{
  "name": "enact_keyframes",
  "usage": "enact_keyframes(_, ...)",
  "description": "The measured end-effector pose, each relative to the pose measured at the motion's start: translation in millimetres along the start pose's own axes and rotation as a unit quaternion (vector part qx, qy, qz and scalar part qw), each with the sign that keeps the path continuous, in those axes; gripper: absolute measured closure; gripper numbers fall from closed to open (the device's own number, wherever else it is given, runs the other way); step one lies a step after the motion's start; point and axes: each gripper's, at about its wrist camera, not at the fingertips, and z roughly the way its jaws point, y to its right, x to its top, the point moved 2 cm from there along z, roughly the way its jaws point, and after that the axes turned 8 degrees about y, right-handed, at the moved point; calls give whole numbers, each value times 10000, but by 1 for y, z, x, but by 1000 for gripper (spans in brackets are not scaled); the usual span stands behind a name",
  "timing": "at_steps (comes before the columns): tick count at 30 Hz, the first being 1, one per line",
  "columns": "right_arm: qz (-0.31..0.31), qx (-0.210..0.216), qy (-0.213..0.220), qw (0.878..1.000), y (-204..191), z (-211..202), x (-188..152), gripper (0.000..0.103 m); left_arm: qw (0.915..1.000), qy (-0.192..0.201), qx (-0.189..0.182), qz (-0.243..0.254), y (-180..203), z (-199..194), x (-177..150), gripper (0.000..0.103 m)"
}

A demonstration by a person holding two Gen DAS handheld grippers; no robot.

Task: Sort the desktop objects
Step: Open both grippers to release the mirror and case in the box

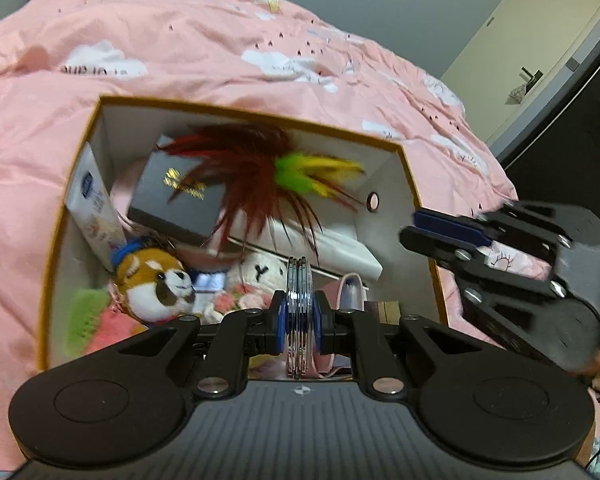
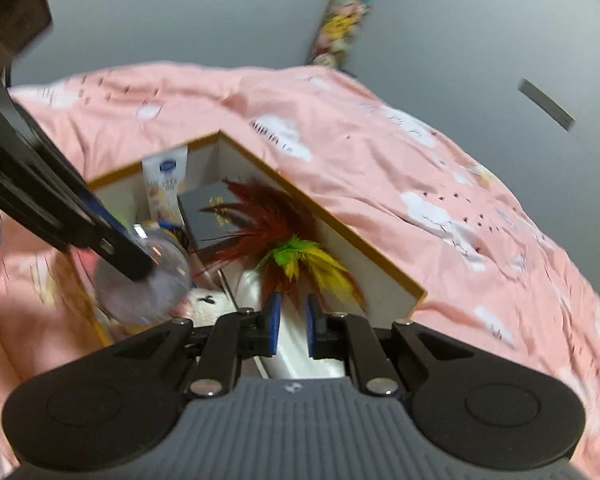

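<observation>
The left gripper (image 1: pixel 299 312) pinched a clear round disc (image 1: pixel 299 312) edge-on between its blue pads, hovering over the near edge of the open cardboard box (image 1: pixel 56 240) on the pink quilt (image 1: pixel 220 48). Inside the box, a red-and-green feather toy (image 1: pixel 260 172) lay across a black case (image 1: pixel 172 196) toward twelve o'clock, with a red panda plush (image 1: pixel 152 284) at about nine. The right gripper (image 2: pixel 291 320), at three o'clock beside the box, held nothing, its jaws nearly together.
</observation>
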Motion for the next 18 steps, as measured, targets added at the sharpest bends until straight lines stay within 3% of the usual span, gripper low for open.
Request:
enact_keyframes(6, 594, -199, 404, 9972, -8, -20, -8, 90, 9996, -119, -148, -189, -1, 17, -9, 88)
enact_keyframes(11, 1177, -383, 294, 9919, -7, -17, -18, 90, 9992, -82, -193, -330, -6, 21, -14, 88)
enact_keyframes(18, 1277, -604, 101, 9899, -22, -14, -30, 86, 9989, -57, 8, -473, -13, 17, -16, 86)
